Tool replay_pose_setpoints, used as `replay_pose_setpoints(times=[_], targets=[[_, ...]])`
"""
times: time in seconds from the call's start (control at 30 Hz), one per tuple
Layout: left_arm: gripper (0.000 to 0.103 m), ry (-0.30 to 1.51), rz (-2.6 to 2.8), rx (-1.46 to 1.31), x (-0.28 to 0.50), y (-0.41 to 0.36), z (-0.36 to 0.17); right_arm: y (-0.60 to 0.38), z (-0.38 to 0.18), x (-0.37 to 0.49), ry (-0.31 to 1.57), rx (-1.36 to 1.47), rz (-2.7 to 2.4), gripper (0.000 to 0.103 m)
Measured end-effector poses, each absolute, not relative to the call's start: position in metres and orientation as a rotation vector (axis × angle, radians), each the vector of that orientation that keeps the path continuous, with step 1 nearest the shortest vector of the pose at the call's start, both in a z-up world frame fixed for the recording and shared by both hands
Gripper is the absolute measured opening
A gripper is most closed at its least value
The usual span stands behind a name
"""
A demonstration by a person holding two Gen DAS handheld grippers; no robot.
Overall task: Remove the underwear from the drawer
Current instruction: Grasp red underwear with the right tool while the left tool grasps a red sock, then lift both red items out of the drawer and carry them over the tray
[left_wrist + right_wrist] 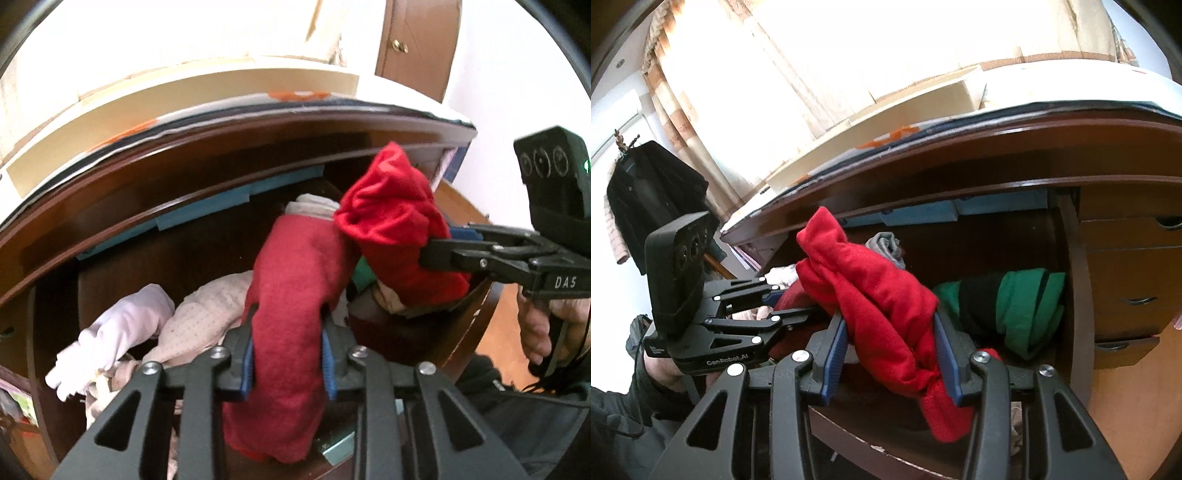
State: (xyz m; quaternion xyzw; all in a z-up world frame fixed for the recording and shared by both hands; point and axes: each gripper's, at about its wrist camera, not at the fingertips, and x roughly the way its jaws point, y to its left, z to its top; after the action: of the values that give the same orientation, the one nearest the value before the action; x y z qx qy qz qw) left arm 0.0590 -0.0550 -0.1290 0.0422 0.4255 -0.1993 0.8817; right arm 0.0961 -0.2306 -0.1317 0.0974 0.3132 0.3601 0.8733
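The wooden drawer (871, 432) stands pulled out, full of clothes. My left gripper (290, 321) is shut on a dark red piece of underwear (291, 266), whose cloth is squeezed between the blue pads and hangs down below them. My right gripper (888, 321) is shut on a bright red piece (871, 288), bunched up and lifted above the drawer. In the left wrist view the right gripper (428, 254) comes in from the right with the bright red piece (391, 210). The left gripper (798, 301) shows at the left of the right wrist view.
In the drawer lie a green and black garment (1015, 306), a white cloth (122, 325), a beige dotted cloth (207, 314) and a grey cloth (886, 243). The desk top overhangs the drawer. Small drawers (1126, 277) stand on the right. A person's hand (539, 325) holds the right gripper.
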Motion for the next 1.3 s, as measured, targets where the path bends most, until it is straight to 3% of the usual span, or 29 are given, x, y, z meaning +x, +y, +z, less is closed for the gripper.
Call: replay_pose_setpoints(times=[1.3], targets=[[0.025, 0.550, -0.303, -0.041, 0.028, -0.011, -0.066, -0.260, -0.089, 0.060, 0.481, 0.252, 0.773, 0.047]])
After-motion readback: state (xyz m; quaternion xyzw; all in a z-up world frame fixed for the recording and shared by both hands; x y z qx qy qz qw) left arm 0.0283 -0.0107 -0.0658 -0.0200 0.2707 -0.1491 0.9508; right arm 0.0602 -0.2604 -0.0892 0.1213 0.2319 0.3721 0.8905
